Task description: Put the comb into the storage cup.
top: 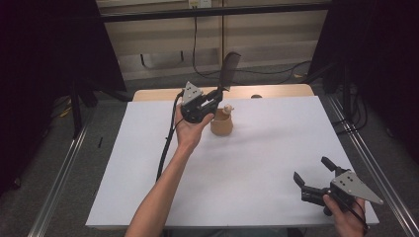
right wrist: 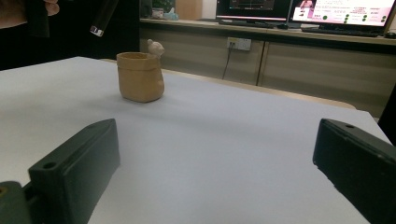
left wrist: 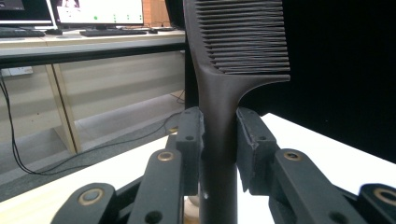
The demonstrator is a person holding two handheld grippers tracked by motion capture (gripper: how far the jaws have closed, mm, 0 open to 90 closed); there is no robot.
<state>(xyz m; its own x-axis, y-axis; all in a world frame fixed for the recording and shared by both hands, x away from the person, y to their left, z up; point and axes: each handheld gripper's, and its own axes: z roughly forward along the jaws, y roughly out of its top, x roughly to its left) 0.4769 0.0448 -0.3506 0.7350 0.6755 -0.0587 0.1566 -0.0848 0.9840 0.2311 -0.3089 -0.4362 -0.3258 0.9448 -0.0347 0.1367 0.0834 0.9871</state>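
- The left gripper (top: 213, 97) is clamped on a black comb (top: 228, 70); in the left gripper view both jaws press flat against the comb's handle (left wrist: 218, 154), one on each side, with no gap showing.
- The comb stands nearly upright out of the jaws, its toothed head (left wrist: 243, 35) above them and the teeth pointing to the right in that view.
- In the high view the left gripper is held up in the person's left hand (top: 190, 127), just beside and slightly behind a small tan pot (top: 222, 122); the comb rises above the pot and leans away from the person.
- The lower end of the comb's handle (right wrist: 103, 16) hangs above and to the left of the pot (right wrist: 140, 76) in the right gripper view, clear of its rim.
- The pot stands upright on the white table sheet (top: 267, 133), with a small pale figure (top: 228, 109) perched at its rim.
- The right gripper (top: 312, 174) has its jaws spread wide apart and holds nothing; it sits low over the sheet, well apart from the pot, towards the near right corner.
- In the right gripper view the pot lies far ahead of the open jaws, left of the middle between them.
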